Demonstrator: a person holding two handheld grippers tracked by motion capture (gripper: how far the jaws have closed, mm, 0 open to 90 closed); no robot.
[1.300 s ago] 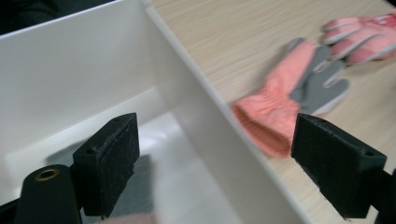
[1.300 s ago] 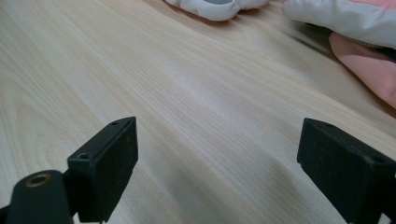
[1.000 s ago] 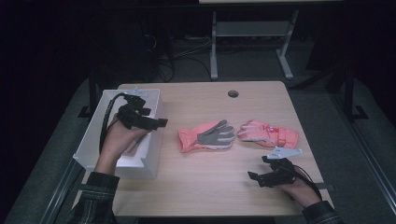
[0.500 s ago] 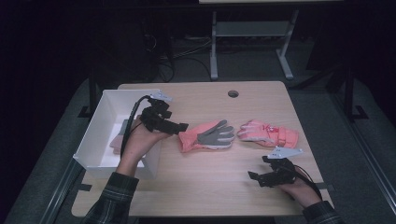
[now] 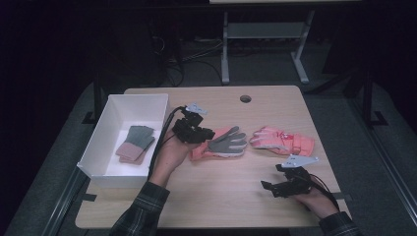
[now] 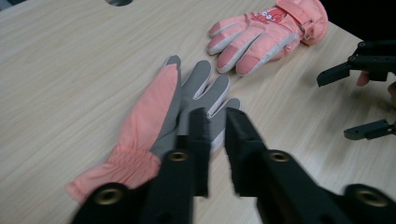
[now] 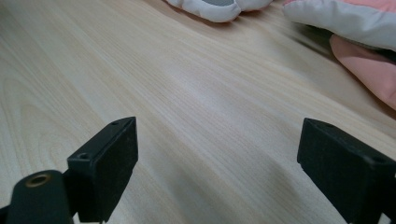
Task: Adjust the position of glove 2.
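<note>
We see the left gripper (image 5: pixel 208 133), jaws nearly together and empty, poised over the cuff end of the grey-palmed glove (image 6: pixel 177 102) at the table's (image 5: pixel 216 196) centre. The pink glove (image 5: pixel 282 140) lies just beside it. Left stands a white bin (image 5: pixel 105 129) holding folded gloves (image 5: pixel 135 142). The right gripper (image 5: pixel 269 186), jaws wide apart, rests near the front edge.

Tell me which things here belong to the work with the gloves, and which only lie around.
Belonging to the work, as it seems:
- grey-palmed glove, under the left claw
- pink ski glove
- white bin, with a grey and pink glove pair inside
- right claw, open above bare table

Only lying around:
- cables on the floor
- metal stand behind
</note>
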